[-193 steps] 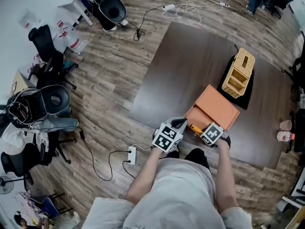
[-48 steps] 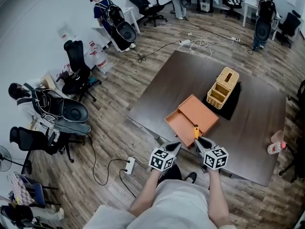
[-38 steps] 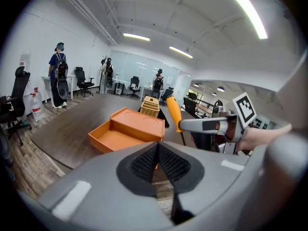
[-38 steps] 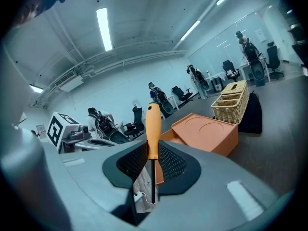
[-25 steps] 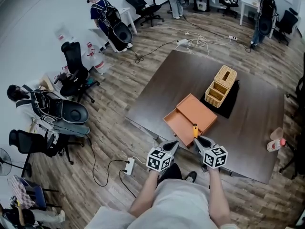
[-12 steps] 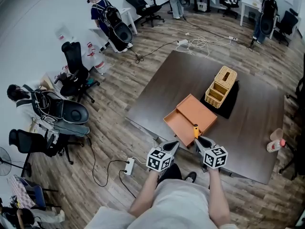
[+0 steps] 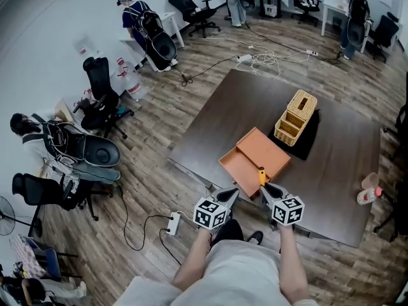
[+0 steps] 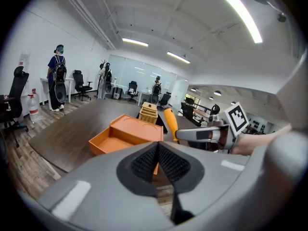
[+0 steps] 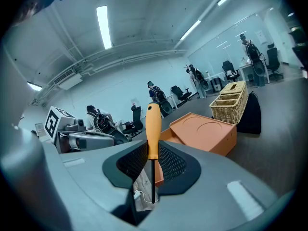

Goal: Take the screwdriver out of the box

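Right gripper (image 7: 264,189) is pinching the orange-handled screwdriver (image 7: 261,174) upright, outside the open orange box (image 7: 241,166) on the table (image 7: 255,101), much as half a second earlier, while the left gripper (image 7: 229,195), jaws pressed together and empty, is edging slightly leftward

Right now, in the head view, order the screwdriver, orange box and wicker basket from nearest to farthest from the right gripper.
1. screwdriver: gripped between the jaws of the right gripper.
2. orange box: just beyond the jaws, open.
3. wicker basket: farthest, behind the box.
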